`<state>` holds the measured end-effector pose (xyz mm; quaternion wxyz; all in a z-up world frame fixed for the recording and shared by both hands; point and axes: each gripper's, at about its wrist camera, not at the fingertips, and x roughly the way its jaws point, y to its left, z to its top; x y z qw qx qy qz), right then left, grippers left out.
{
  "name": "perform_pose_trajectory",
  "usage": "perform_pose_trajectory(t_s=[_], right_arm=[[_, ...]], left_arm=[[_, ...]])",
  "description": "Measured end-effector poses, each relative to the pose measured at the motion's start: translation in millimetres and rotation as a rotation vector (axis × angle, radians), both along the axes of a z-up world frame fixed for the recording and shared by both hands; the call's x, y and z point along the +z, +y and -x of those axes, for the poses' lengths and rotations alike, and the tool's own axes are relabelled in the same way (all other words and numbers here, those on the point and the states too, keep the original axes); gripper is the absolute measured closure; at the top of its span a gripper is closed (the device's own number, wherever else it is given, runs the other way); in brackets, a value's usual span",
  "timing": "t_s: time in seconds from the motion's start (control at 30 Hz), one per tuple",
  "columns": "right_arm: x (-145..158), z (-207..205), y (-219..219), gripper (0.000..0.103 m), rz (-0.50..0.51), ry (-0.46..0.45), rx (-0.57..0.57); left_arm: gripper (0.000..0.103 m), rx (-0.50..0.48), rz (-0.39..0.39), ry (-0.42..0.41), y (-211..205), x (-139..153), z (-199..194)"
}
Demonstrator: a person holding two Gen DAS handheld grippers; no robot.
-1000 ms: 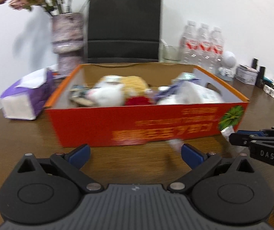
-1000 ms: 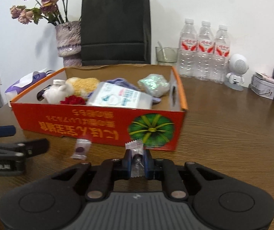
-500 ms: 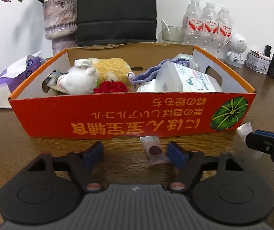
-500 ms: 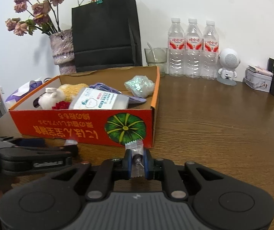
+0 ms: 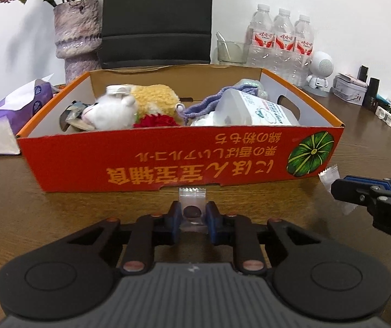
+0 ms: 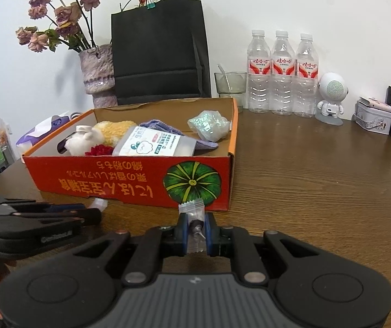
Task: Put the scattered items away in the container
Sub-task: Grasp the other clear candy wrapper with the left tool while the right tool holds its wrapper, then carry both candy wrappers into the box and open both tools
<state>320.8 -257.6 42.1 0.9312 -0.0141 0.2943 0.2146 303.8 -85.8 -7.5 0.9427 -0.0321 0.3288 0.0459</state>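
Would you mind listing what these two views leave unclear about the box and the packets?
- Box floor, both views: hidden by its front wall and contents.
- Left gripper's packet, right wrist view: mostly behind the gripper.
- Right gripper's packet contents: too small.

Setting: lived-in home or small office desk against a white wall. Evidence: wood-grain tabletop (image 6: pixel 318 191), dried roses in vase (image 6: pixel 97 68), black paper bag (image 6: pixel 157 46), three water bottles (image 6: pixel 282 73), tissue pack (image 5: pixel 12 112), cosmetics at right edge.
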Motion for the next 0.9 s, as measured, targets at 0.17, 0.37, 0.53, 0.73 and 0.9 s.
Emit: perform_pose_trajectory(t_s=[0.17,0.37,0.53,0.73,0.9], right_arm=[[-3,1,4,0.092,0.009,0.004,-0.012],[2,15,18,0.092,0.015,-0.017,-0.003],[15,32,32,0.092,-0.027,-0.047,0.022],[51,24,55,0.092,-0.088,-0.102,0.046],[71,-7,84,0.092,-0.069,-0.138,0.037]], left_arm=[[0.082,0.005,0.015,-0.02,15,3,14],[0.082,-0.019,0.033,-0.089,33,15,37],[0.082,-0.049,0.061,-0.159,50,35,53],[0.082,-0.074,0.086,-0.263,68,68,51],[0.082,-0.042,0.098,-0.346,82,88,25]])
